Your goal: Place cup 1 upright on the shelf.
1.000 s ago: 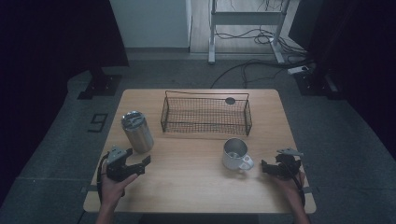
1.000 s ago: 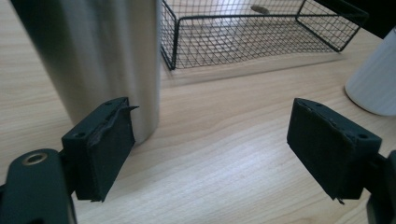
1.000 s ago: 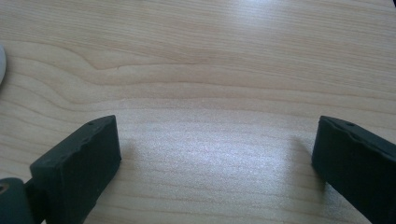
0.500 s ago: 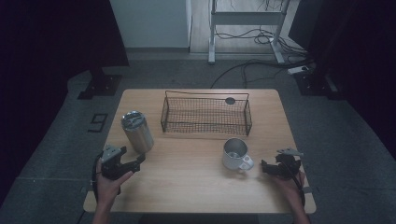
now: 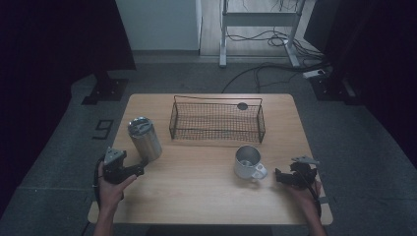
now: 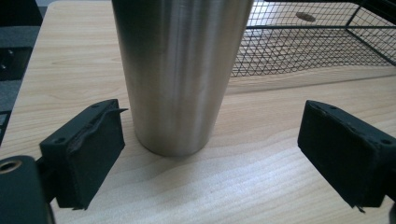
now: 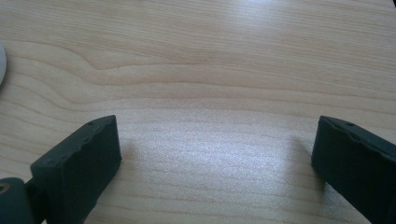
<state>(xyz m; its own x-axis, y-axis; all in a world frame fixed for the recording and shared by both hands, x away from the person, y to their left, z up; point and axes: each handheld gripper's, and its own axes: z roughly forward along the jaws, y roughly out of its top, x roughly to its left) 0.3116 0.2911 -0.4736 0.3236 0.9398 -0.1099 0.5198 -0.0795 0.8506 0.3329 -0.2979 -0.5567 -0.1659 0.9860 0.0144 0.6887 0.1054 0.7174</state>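
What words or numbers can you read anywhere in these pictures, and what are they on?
"9": a dark number on the grey floor, just left of the wooden table.
I can read nothing on the steel tumbler, the white mug or the wire basket.

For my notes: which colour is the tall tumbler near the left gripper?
The tumbler is silver, brushed metal; the left gripper view shows it best.

The steel tumbler (image 6: pixel 180 74) runs off the left gripper view's top edge. A small dark disc (image 5: pixel 242 105) beyond the wire basket (image 5: pixel 216 120) is too small to identify.
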